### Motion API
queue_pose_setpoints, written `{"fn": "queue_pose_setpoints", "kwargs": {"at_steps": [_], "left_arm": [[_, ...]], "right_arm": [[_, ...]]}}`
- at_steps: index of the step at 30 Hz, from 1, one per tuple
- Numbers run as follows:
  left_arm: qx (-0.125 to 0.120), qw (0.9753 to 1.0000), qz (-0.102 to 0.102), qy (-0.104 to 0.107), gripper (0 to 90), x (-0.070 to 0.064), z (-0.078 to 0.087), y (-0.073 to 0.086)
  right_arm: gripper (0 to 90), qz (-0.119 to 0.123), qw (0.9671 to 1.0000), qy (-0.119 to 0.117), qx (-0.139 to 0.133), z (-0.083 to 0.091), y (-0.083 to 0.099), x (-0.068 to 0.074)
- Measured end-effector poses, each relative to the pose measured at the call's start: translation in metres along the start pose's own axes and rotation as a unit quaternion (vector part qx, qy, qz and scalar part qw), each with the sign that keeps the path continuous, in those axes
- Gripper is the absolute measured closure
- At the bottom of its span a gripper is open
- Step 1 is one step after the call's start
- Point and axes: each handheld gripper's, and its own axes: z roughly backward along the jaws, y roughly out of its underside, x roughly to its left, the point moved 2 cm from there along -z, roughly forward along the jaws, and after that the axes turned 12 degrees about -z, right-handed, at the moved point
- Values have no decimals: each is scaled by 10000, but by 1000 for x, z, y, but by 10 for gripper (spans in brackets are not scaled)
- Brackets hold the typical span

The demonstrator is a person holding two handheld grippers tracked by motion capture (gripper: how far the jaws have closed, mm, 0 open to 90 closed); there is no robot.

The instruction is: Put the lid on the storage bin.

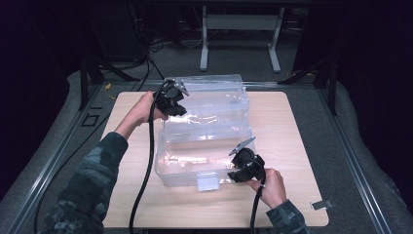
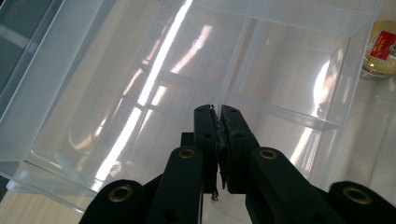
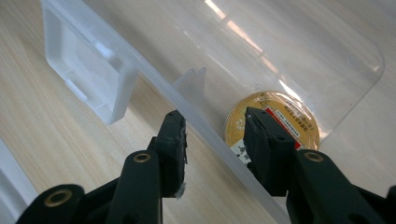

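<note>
We see bare table (image 1: 287,126) from one to five o'clock of the clear box (image 1: 204,141), open for a pass. At ten o'clock our left gripper (image 1: 171,97) blocks the box's rear corner; at five o'clock our right gripper (image 1: 243,168) straddles the front wall, beside the latch (image 1: 207,181) at six. Inside, thin dividers (image 2: 280,112) and a gold tin (image 3: 273,119) crowd the compartments.

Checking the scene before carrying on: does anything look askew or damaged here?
Nothing stands out. The clear plastic compartment box sits flat on the light wooden table, its lid open, and the round gold-lidded jar lies inside under the right gripper.
</note>
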Motion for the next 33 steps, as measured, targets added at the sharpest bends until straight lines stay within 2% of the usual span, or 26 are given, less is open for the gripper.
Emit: {"fn": "queue_pose_setpoints", "kwargs": {"at_steps": [4, 10, 14, 18, 33], "left_arm": [[26, 10000, -25, 8, 869, -2, 1, -2], [-113, 9999, 19, 47, 871, -6, 4, -2], [-83, 10000, -8, -1, 872, -9, 6, -3], [-190, 9998, 3, 53, 873, -10, 8, -1], [-313, 9994, -65, 112, 878, -20, 15, 1]], "right_arm": [[595, 14, 10000, 18, 2, 0, 0, 0], [595, 9, 10000, -36, 18, 0, 0, 0], [593, 12, 10000, -37, -17, -1, -1, -1], [591, 14, 10000, -15, -1, 0, 0, -1], [586, 20, 10000, -25, -54, -1, 0, -1]]}}
